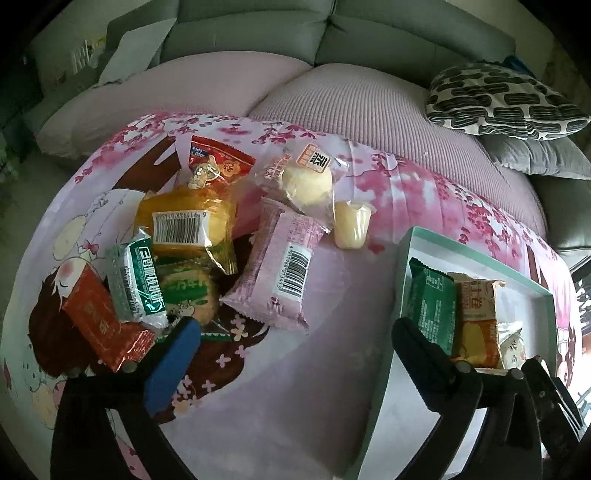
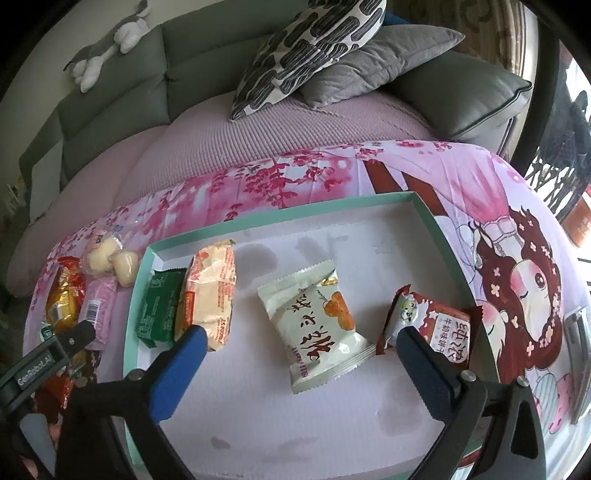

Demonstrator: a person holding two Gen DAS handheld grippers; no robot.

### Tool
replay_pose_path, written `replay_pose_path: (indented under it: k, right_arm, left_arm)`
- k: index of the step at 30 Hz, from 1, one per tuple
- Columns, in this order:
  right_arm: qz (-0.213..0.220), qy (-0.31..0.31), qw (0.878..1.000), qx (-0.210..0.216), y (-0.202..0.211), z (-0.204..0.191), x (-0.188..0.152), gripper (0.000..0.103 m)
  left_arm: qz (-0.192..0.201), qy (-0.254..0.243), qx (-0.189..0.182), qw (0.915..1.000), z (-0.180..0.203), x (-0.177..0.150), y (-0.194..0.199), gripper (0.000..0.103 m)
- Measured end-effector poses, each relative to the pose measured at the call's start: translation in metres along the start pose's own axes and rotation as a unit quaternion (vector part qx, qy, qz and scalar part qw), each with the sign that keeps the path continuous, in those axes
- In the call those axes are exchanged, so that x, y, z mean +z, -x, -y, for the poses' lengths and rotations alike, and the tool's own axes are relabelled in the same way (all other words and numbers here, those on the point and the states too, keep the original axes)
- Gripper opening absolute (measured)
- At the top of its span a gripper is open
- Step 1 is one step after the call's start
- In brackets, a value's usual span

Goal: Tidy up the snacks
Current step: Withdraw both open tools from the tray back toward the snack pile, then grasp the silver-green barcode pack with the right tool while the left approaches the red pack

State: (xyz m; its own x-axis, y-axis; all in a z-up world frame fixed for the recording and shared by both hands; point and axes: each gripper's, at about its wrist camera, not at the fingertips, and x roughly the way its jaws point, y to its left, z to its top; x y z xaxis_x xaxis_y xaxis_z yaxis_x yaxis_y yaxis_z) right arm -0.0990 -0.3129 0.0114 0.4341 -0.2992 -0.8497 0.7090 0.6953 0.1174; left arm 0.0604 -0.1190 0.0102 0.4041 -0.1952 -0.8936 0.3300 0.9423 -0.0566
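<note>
On the blossom-printed cloth covering the surface, a loose heap of snacks is lying to the left of a shallow mint-rimmed tray. The left tool is hovering just above the cloth with its fingers spread wide and nothing between them, its blue-padded finger sitting at the near edge of the heap. That heap is showing a pink packet with a barcode, an amber-yellow packet, a green-and-white packet, an orange-red foil packet, a round biscuit in a clear green wrapper, a red packet at the far end, and a pale bun in clear wrap; a small jelly cup is standing just beside the pink packet and the bun. Over the tray, the right tool is likewise hanging open and empty, its fingers straddling a cream packet printed with red characters, not touching it. Inside the tray, a dark green packet and an orange-and-cream packet are lying side by side against the left wall, while a brown-red packet is resting near the right wall, just beside the right finger. Beyond the surface, a patterned cushion is leaning on a grey cushion on the sofa.
</note>
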Motion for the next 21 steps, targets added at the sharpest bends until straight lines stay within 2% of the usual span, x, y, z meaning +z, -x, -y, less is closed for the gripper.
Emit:
replay_pose_path:
  k: [8,16,21]
  right_arm:
    - [0.003,0.013,1.000,-0.002,0.002,-0.005,0.000,0.103]
    - [0.003,0.028,0.999,0.019,0.006,-0.025,-0.004,0.103]
    - [0.002,0.040,0.998,0.043,0.009,-0.046,-0.008,0.103]
  left_arm:
    - [0.018,-0.016,-0.004,0.9997,0.001,0.000,0.007,0.103]
    - [0.023,0.009,0.002,0.9997,-0.025,0.000,0.013,0.103]
    - [0.043,0.011,0.039,0.9983,-0.051,0.001,0.022,0.103]
